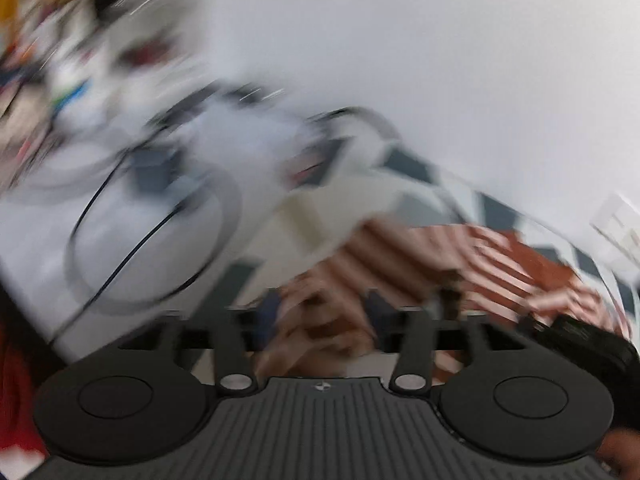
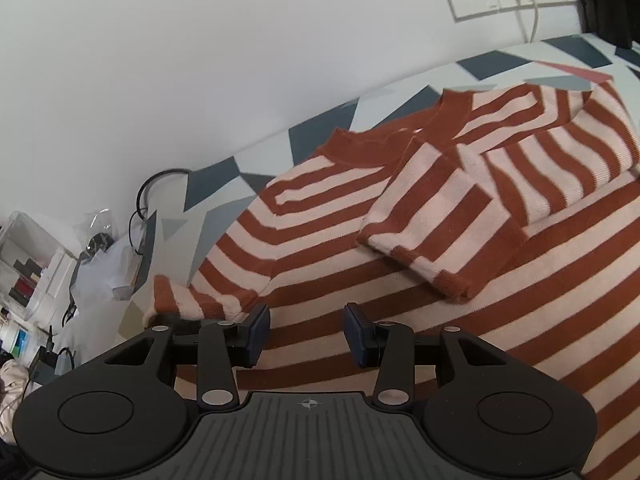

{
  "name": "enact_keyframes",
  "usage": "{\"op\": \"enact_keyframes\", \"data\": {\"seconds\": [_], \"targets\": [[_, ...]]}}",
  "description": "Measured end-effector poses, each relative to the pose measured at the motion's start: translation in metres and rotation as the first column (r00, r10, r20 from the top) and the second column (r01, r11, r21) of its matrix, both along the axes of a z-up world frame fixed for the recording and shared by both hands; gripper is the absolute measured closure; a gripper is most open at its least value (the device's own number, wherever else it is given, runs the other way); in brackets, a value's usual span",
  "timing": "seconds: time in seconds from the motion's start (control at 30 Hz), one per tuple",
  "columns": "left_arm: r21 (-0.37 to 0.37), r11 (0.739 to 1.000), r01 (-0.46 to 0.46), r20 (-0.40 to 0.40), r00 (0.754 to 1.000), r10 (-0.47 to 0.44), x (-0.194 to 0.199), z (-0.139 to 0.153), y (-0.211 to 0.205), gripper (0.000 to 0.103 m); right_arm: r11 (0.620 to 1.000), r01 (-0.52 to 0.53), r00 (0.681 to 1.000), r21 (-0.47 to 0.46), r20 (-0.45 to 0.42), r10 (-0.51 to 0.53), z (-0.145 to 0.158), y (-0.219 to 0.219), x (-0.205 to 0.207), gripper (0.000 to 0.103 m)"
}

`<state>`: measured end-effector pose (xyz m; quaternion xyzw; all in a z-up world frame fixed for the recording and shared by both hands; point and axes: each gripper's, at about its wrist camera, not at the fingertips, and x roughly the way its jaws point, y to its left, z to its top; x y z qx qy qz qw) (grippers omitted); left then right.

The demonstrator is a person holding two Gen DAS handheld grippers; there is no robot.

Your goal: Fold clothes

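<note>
Striped sweater [image 2: 460,280] is laid flat, 1 sleeve [image 2: 436,224] folded across toward 2 o'clock; right gripper [image 2: 306,338] is held spread and empty above it, left gripper [image 1: 320,320] spread too, ready for regrasping.

Readable text: none in either view.
Left gripper [image 1: 322,322] body: a small round cross mark only.
Right gripper [image 2: 306,334] body: same mark, no lettering.
</note>
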<state>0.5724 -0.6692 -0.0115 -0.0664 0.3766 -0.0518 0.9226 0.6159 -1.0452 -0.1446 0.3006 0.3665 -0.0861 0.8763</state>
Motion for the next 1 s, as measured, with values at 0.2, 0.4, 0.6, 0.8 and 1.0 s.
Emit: {"op": "enact_keyframes", "data": {"seconds": [0.2, 0.4, 0.6, 0.8, 1.0], "targets": [[0.174, 0.916, 0.361, 0.099, 0.919, -0.381, 0.009, -0.011, -0.097, 0.023, 0.994, 0.097, 0.995, -0.041, 0.004, -0.097, 0.009, -0.043, -0.026, 0.061], [0.468, 0.662, 0.585, 0.089, 0.714, -0.694, 0.011, -0.061, -0.192, 0.021, 0.957, 0.283, 0.958, -0.068, -0.015, -0.285, 0.003, -0.109, -0.069, 0.06], [0.689, 0.398, 0.606, -0.001, 0.55, -0.835, 0.002, -0.112, -0.246, 0.021, 0.881, 0.473, 0.878, -0.011, -0.082, -0.472, -0.015, -0.169, -0.101, 0.059], [0.624, 0.388, 0.678, 0.051, 0.461, -0.886, -0.002, -0.1, -0.26, 0.098, 0.847, 0.531, 0.846, 0.015, -0.064, -0.53, -0.019, -0.197, -0.104, 0.057], [0.316, 0.731, 0.604, 0.215, 0.705, -0.676, 0.041, -0.043, -0.234, 0.099, 0.82, 0.572, 0.819, -0.005, -0.044, -0.572, -0.015, -0.221, -0.092, 0.057]]}}
